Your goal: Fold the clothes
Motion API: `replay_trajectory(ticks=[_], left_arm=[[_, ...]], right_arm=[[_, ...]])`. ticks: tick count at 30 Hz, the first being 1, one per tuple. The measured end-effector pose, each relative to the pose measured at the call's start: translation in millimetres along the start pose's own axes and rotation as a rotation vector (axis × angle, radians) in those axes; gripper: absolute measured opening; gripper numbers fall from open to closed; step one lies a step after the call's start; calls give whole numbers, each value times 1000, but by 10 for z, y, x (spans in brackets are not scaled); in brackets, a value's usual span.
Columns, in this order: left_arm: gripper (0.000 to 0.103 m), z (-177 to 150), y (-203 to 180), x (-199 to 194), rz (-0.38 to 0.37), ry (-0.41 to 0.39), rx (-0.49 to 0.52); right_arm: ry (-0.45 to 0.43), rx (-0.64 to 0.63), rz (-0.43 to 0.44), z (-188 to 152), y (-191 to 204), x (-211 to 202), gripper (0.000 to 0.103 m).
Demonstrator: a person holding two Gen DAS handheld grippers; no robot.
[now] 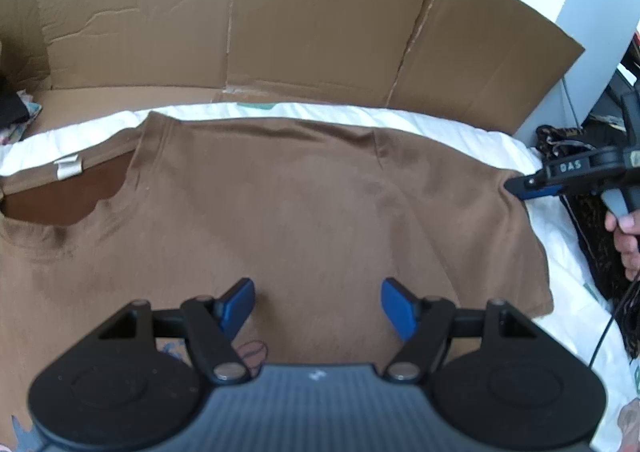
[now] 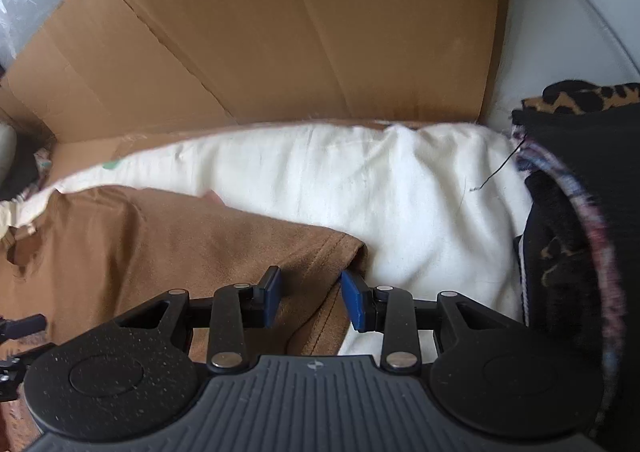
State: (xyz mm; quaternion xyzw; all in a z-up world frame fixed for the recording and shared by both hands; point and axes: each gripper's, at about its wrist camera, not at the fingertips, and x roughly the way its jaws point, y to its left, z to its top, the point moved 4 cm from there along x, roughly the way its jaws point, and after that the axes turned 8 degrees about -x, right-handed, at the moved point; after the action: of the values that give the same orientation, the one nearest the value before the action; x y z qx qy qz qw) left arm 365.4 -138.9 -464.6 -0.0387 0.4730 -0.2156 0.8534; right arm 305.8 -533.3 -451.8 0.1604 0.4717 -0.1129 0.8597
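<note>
A brown T-shirt lies spread flat on a white sheet, its neckline and white label at the left. My left gripper hovers open over the shirt's near part, with nothing between its blue pads. My right gripper reaches in from the right, its tip at the shirt's right sleeve edge, with a person's hand on its handle. In the right wrist view my right gripper stands partly open just above the stitched sleeve edge; the brown cloth shows below the gap and the pads do not press on it.
A large creased cardboard sheet stands behind the bed, against the sheet's far edge. A pile of dark and leopard-print clothes lies at the right. A black cable hangs near the right hand. More cloth sits at the far left.
</note>
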Motion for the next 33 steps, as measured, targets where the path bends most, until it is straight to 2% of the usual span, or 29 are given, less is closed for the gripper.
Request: replay_trajectory(ticks=[2,3,4,5,10,16,20,21,33], left_arm=[[73,-5,8,-3,0,1,-3],[73,-4,10,-4,0,0,-4],[73,-2,13,-5,1,0,-5],[73,0,17,-5,0,0,-6],[73,7,21,-5,-1,-4,-8],[73,-3,12,-9,0,-3,-5],[73,-14,6,-6,1,1,-2],[73,-16,6,-3,1,3,-2],[73,-40,0,75,-5,16,-5]], right_arm=[[-5,5,-2,-9,-8,27,37],[-12,7,0,-4,-10,19,18],[-14,14,4,7,-19,12,6],[-16,17,9,21,-32,-7,0],[-29,-41,-39,80,-71,-153,0],[8,8,8,14,-51,-113,1],[14,42,7,-35,-76,-34,33],[13,42,5,-38,-73,-26,35],[18,-2,-28,-30,44,139,35]])
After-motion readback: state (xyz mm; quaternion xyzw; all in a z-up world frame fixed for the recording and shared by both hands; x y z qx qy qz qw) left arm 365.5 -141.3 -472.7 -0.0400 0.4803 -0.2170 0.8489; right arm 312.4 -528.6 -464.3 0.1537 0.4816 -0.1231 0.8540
